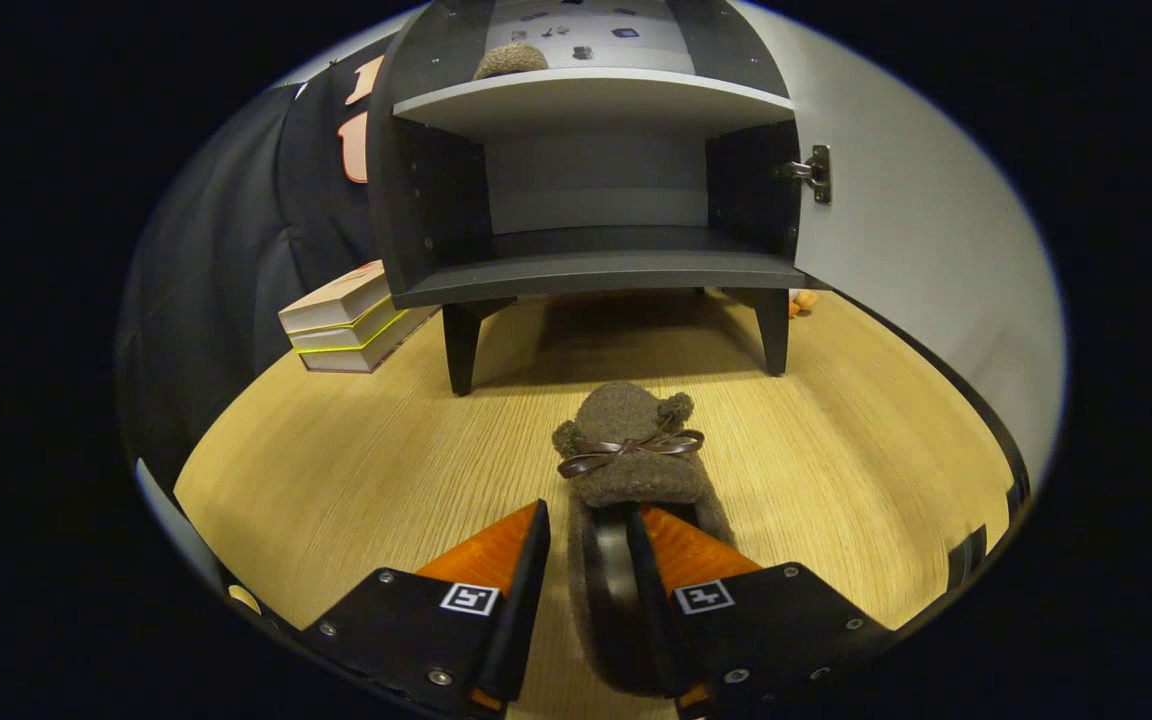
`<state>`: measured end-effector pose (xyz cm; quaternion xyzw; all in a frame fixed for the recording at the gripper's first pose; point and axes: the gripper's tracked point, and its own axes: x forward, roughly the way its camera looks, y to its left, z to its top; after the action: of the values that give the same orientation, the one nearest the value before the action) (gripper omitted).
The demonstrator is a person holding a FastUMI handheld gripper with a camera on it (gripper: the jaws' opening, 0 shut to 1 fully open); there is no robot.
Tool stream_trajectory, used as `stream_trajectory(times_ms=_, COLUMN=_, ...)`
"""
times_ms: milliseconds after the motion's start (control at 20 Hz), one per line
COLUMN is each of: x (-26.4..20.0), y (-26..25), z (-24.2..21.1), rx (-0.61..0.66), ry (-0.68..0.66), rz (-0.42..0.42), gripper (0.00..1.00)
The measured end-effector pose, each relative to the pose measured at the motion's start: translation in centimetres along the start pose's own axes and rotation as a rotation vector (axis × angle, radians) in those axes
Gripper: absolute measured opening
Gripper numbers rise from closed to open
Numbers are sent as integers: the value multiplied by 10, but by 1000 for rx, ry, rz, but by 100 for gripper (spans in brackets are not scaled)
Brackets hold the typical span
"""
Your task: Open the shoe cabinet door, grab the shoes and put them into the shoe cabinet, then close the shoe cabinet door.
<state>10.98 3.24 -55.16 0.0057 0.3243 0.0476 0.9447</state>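
My gripper [586, 540] had its two fingers set astride the heel end of the slipper [626, 460], one on each side of the left wall of the shoe's opening; whether both were pressing on that wall I could not tell, since a narrow gap showed beside the left finger. I judged the slipper to be light and soft, a fuzzy fabric that would give under pressure and sag at the toe if lifted, so the collar wall near the heel seemed the sensible place to pinch. The bow [629, 449] across the top looked too flimsy to trust. The slipper lay on the wooden floor [356, 470], toe toward the shoe cabinet [596, 270], whose door [916, 230] stood open to the right. Another fuzzy slipper [510, 60] sat on the upper shelf [591, 90]; a stack of books [351, 318] rested beside the cabinet's left leg.
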Motion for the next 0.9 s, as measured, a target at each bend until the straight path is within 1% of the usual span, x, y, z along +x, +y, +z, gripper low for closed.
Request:
stream_trajectory(times_ms=150, x=11, y=2, z=3, rx=-22, ry=-22, rz=-13, gripper=44)
stream_trajectory(times_ms=250, x=20, y=-1, z=4, rx=-20, ry=-34, rz=-33, gripper=37)
stream_trajectory(times_ms=300, x=25, y=-1, z=3, rx=-21, ry=-38, rz=-41, gripper=32)
stream_trajectory(times_ms=350, x=29, y=0, z=3, rx=-17, ry=-38, rz=-39, gripper=29)
stream_trajectory(times_ms=400, x=32, y=2, z=2, rx=-12, ry=-36, rz=-39, gripper=22)
stream_trajectory(times_ms=450, x=33, y=6, z=4, rx=-8, ry=-42, rz=-29, gripper=17)
stream_trajectory(times_ms=500, x=34, y=7, z=5, rx=-20, ry=-47, rz=-28, gripper=11)
stream_trajectory(times_ms=600, x=34, y=8, z=4, rx=-46, ry=-35, rz=-32, gripper=6)
stream_trajectory(times_ms=700, x=34, y=8, z=5, rx=-8, ry=-9, rz=-28, gripper=5)
stream_trajectory(times_ms=800, x=29, y=8, z=13, rx=8, ry=-12, rz=-22, gripper=5)
stream_trajectory(times_ms=900, x=19, y=9, z=23, rx=-11, ry=-26, rz=-14, gripper=4)
